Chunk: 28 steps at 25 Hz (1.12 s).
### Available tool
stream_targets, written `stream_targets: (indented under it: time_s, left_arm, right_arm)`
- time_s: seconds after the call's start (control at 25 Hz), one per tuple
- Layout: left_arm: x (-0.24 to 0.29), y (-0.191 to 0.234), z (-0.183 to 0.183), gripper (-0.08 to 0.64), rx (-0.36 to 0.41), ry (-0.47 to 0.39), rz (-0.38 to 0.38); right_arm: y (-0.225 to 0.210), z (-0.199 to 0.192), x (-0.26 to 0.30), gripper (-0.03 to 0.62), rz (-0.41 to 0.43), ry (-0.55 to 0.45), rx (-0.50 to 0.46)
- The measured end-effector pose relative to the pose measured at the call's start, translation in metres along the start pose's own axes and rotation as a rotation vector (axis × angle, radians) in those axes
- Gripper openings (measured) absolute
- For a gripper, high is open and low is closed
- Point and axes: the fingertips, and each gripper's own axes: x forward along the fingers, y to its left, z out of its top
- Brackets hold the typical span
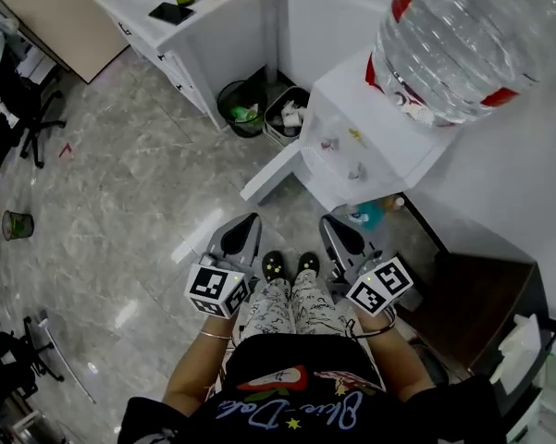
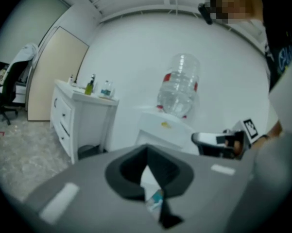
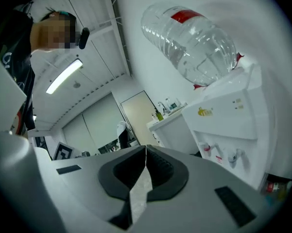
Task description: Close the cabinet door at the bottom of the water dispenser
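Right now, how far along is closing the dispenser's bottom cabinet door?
Done: nothing yet; the cabinet door at the foot of the water dispenser stands swung open. In hand: nothing; the left gripper and right gripper are both shut and empty, held near the person's shoes, clear of the door. Left: bring a gripper to the door and push it shut.

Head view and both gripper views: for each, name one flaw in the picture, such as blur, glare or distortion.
Head view: sharp, but white glare patches sit on the polished floor. Left gripper view: soft throughout, the bottle hazy, the corners black. Right gripper view: the fisheye curves straight edges, the bottle bulges, and the ceiling light burns out white.
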Motion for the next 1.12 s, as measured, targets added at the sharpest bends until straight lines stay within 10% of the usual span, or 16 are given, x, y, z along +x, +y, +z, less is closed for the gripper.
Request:
stream_targets:
  time_s: [0.76,1.12]
  left_arm:
    - [0.157,0.244,-0.269,-0.003,0.154,0.564,0.175]
    - [0.197,0.249,-0.315,-0.003,0.212,0.679,0.060]
  right_arm:
    - [-0.089,-0.123,0.073,0.016,-0.007,0.116,0.084]
    - [-0.116,-0.146,0.059,0.017,-0.082,0.111,0.190]
